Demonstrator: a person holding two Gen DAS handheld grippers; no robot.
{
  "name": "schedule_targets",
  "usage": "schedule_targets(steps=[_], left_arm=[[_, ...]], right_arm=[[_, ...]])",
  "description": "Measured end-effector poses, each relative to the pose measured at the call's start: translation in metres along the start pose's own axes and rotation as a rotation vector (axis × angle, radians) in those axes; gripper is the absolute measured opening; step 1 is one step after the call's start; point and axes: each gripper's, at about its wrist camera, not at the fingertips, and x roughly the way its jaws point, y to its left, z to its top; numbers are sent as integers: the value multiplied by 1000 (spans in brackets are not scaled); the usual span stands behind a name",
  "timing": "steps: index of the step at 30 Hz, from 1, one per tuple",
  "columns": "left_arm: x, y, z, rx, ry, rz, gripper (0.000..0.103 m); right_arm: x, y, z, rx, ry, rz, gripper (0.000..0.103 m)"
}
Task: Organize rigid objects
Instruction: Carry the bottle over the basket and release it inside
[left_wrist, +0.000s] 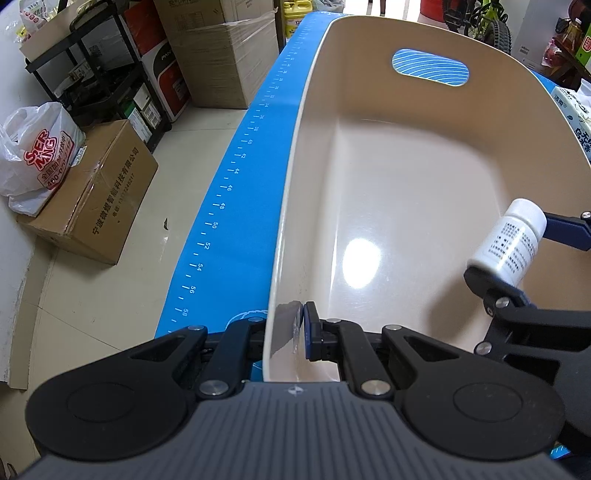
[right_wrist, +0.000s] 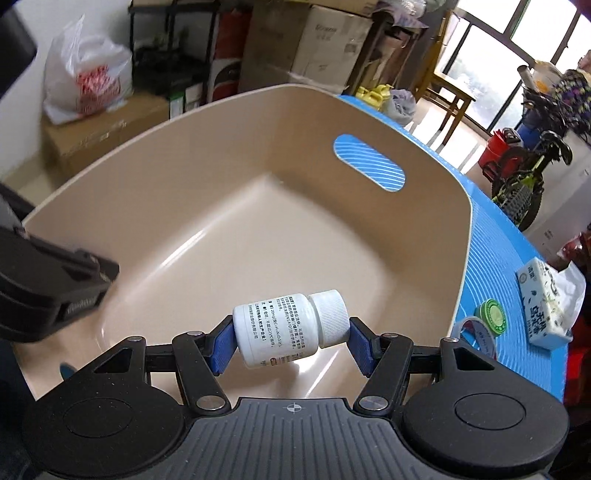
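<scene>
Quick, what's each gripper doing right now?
Left gripper: closed on the near rim of the bin.
Right gripper: closed on the white bottle, held over the bin.

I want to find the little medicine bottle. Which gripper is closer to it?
Right. The right gripper clamps the white bottle above the tub; the left gripper grips the tub's rim.

Black tool (right_wrist: 291, 341) linkages, blue pads (right_wrist: 223, 341), silver screws.

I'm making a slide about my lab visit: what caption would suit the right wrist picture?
Right tool holds a white pill bottle sideways over the empty beige bin.
</scene>
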Motion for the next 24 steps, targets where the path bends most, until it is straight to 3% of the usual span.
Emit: schedule_targets(steps=[6,11,18,19,20,24], left_arm=[[0,0,0,-1,0,0,11],[0,1,0,0,0,-1,11],[0,0,0,-1,0,-1,11],[0,0,0,0,0,0,11],[-1,1,0,-1,0,0,11],[-1,1,0,-1,0,1,12]], right_arm=[[-2,0,0,-20,3,-5,67],[-10,-14,-1,51,-37,31,77],[-52,-47,-18,200,-188,63,87],[-60,-53,-21,226,-211,68,92],[-66,-56,-24,242,-224,52,96],[-87,-72,-40,267,-282,-18,98]])
